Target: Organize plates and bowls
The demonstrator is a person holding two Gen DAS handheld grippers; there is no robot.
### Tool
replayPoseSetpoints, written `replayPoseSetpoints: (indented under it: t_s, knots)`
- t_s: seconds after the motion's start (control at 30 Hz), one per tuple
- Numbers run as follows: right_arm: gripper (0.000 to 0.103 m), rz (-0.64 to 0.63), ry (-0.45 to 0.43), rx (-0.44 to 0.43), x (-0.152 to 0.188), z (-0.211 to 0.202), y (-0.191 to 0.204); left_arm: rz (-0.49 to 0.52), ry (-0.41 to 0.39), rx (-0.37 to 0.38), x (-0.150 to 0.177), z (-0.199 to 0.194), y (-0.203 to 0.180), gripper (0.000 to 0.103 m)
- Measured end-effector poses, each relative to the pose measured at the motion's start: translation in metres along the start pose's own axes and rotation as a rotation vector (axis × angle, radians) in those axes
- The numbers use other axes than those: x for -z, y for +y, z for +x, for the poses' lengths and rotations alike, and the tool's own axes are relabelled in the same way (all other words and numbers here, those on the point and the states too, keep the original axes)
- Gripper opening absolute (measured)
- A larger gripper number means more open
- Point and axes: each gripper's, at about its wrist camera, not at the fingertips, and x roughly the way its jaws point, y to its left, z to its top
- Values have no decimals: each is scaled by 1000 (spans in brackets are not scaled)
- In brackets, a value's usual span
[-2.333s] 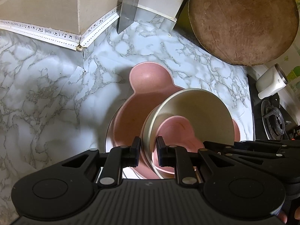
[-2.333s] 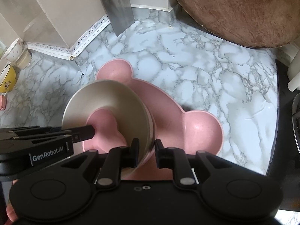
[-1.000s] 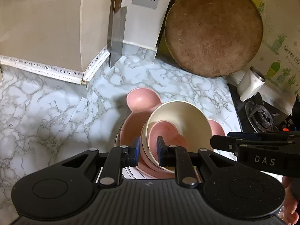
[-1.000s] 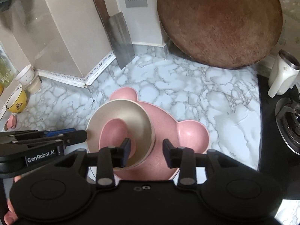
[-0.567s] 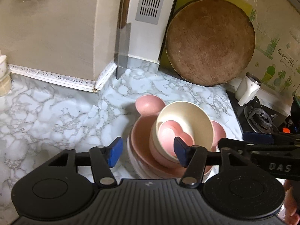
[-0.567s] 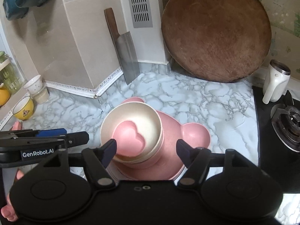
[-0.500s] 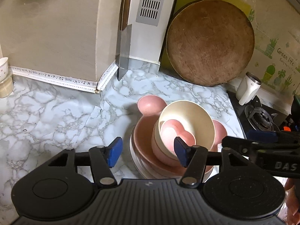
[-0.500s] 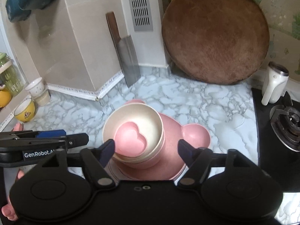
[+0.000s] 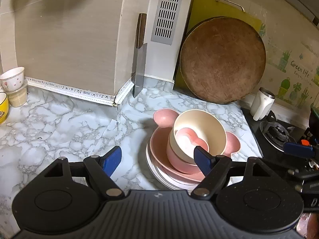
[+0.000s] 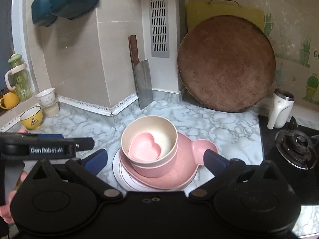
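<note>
Marble counter (image 9: 59, 127) stretching left to right: small cups at far left, cleaver leaning at wall, round wooden board behind. Left tool (image 9: 158, 157) opening wide, gripping nothing. Stack sitting centre: white plate (image 10: 119, 166) lowest, pink bear-eared plate (image 10: 183, 165) on it, pink bowl (image 10: 151, 169), cream bowl (image 10: 149, 135), heart dish (image 10: 145, 147) nested on top. Right tool (image 10: 155, 159) opening widest, also empty. Judgement: stacking looking finished; drawing both tools straight back, fingers staying clear of rims, avoiding toppling stack.
</note>
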Motion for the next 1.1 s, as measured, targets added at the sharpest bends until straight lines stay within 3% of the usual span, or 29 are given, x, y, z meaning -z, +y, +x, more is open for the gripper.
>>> replayPoseSetpoints:
  t_s: [0.5,0.6,0.63,0.83,1.1]
  knots:
    - [103,86,-45,-29,14,-18,-10,14,-45,-28,13,-27,-15,80]
    - [103,97,-48,-31,15,-20,-11,22,-52,-26,14,-29,-18,101]
    - [103,99,-50,-35,16,-20,-12,19,-59,-20,14,-30,-18,103]
    - [103,114,-49,-68,17,-25,-15,28,-57,-16,15,-30,-22,103]
    - [103,119,-94,-25,17,-33,-17,42,-44,-12,15,-29,-27,103]
